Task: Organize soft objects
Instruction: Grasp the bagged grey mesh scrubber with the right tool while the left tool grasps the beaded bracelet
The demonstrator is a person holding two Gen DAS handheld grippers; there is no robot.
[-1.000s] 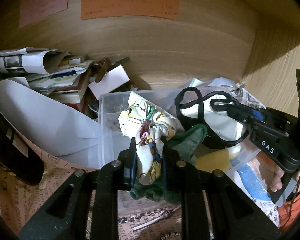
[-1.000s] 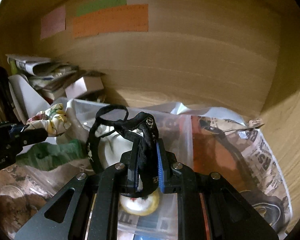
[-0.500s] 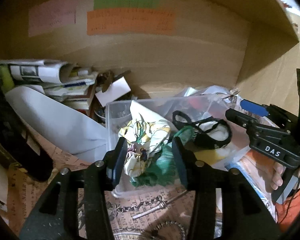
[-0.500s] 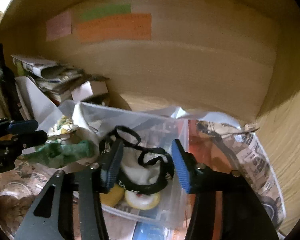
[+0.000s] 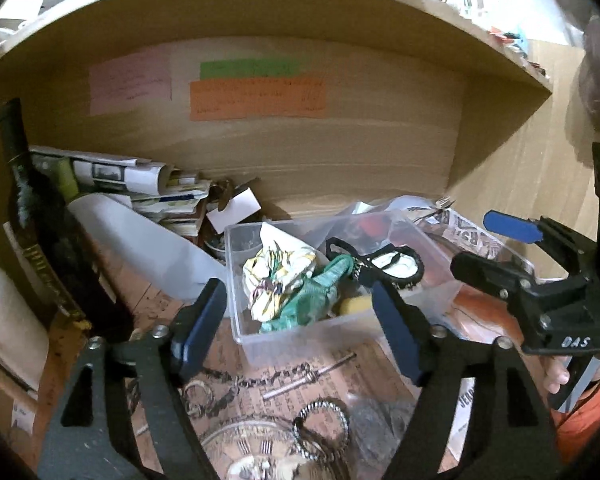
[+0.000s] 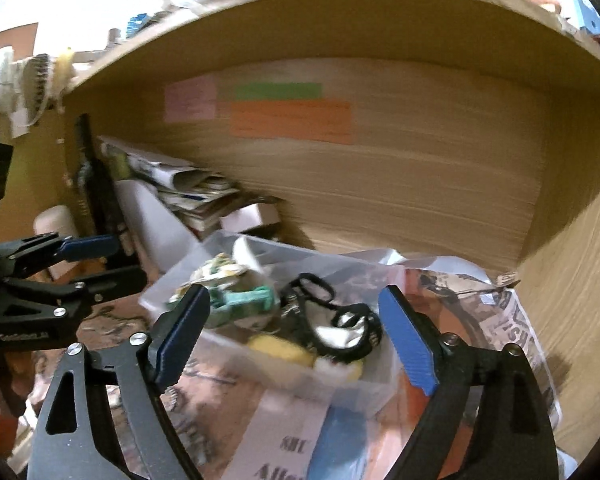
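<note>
Wooden shelving closed in the whole scene, with coloured paper notes (image 5: 256,98) stuck to the back panel and clutter spread over the surface below. A clear plastic box (image 5: 300,332) sat in the middle of it, and everything else is easiest placed from that box. Inside it lay the soft things: a patterned cloth (image 5: 276,276) toward its left, a green cloth (image 5: 316,296) draped against it, a white pouch with black straps (image 5: 396,266) toward its right, and a yellow sponge (image 5: 356,305) low at the front.

Both claws had just been opening. The left claw (image 5: 296,332) stood wide in front of the box with nothing pressed between its pads, and the right claw (image 6: 296,340) was likewise spread and empty, off the box's right side.

From where I stood, the risk lay in the pile itself. The patterned cloth was heaped above the rim, so it could slump over the front wall. The black straps looped loosely upward and might snag a pad of a claw drawing away, dragging the pouch out. A chain and keys (image 5: 260,384) lay just in front of the box, and a dark bottle (image 5: 40,232) stood well to its left; a careless sweep could tangle the one or knock the other over.
</note>
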